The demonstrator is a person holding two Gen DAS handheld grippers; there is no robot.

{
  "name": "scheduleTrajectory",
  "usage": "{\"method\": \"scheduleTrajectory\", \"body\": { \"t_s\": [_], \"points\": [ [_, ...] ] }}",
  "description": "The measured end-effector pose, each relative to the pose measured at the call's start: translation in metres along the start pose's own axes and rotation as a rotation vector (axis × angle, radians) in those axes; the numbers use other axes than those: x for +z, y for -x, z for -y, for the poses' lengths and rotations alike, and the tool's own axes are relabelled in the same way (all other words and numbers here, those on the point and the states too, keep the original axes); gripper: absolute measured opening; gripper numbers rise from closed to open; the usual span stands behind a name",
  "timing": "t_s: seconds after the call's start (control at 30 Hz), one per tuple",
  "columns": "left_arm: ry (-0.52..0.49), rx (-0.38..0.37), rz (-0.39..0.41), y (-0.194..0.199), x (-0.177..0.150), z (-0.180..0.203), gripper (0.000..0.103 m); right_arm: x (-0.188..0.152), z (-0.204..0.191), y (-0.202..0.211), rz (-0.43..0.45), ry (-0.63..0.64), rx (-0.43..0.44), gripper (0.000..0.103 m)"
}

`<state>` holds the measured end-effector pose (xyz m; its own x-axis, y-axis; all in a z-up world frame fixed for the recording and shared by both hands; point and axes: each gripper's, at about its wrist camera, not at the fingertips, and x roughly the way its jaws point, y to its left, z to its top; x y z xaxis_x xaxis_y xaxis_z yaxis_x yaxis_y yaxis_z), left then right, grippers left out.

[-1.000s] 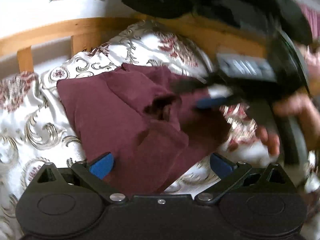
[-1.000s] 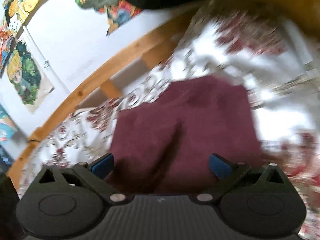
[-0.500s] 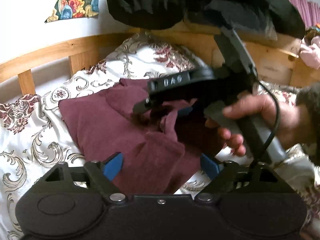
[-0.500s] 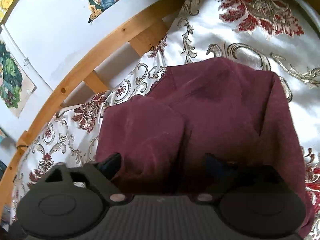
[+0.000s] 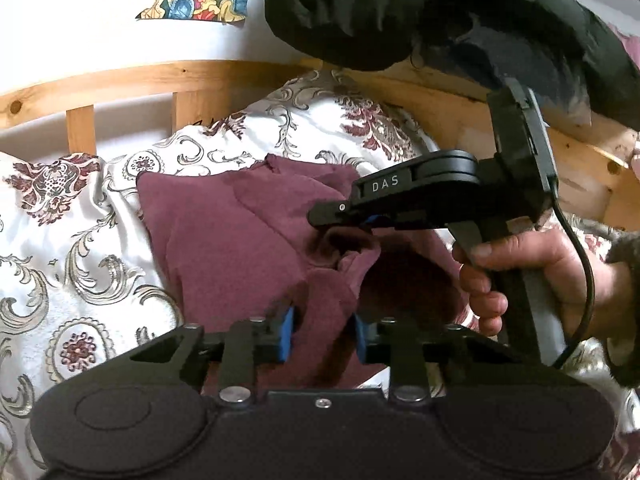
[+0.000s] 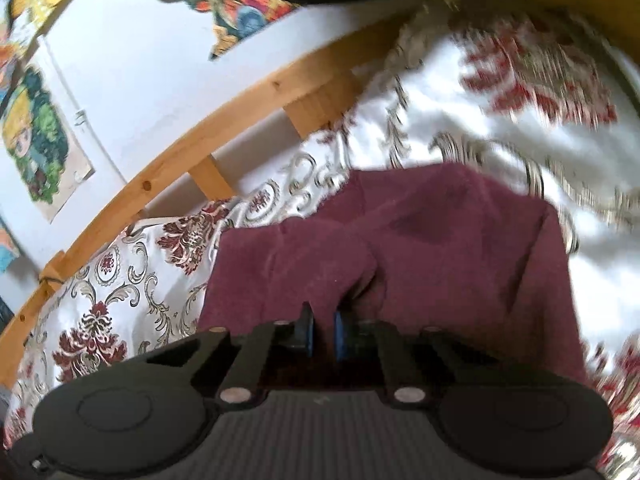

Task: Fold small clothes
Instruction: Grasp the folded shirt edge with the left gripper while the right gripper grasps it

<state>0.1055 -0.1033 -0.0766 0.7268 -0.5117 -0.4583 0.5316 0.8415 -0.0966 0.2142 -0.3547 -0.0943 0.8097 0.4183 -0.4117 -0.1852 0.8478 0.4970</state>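
Note:
A maroon garment [image 5: 224, 240] lies crumpled on a white bedspread with a floral pattern [image 5: 60, 272]. At the bottom of the left wrist view, my left gripper [image 5: 322, 336] is closing its jaws, and its blue pads [image 5: 286, 336] press a raised fold of the garment's near edge. My right gripper [image 5: 352, 224], held by a hand [image 5: 520, 272], comes in from the right and pinches a bunched fold near the garment's middle. In the right wrist view the same garment [image 6: 440, 248] spreads out ahead, with the right gripper [image 6: 322, 336] shut on a thin ridge of it.
A curved wooden bed rail [image 5: 120, 84] runs behind the bedspread, under a white wall with colourful pictures [image 6: 40, 140]. A dark sleeve [image 5: 440, 12] hangs across the top. A black cable [image 5: 584, 280] loops off the right gripper's handle.
Both grippers went from wide open to closed on folds of the maroon garment. The right gripper slid in over the garment's middle and pinched it.

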Motion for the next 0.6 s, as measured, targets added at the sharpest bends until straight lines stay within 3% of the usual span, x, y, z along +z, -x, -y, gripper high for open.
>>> {"method": "scheduleTrajectory", "body": {
  "t_s": [0.33,0.6],
  "points": [
    [0.093,-0.031,0.008,-0.027,0.015,0.025,0.018,0.024,-0.003,0.025,0.061,0.196,-0.051,0.01],
    [0.075,-0.067,0.01,-0.047,0.021,0.044,0.018,0.025,0.006,0.044,0.108,0.266,-0.1,0.01]
  ]
}}
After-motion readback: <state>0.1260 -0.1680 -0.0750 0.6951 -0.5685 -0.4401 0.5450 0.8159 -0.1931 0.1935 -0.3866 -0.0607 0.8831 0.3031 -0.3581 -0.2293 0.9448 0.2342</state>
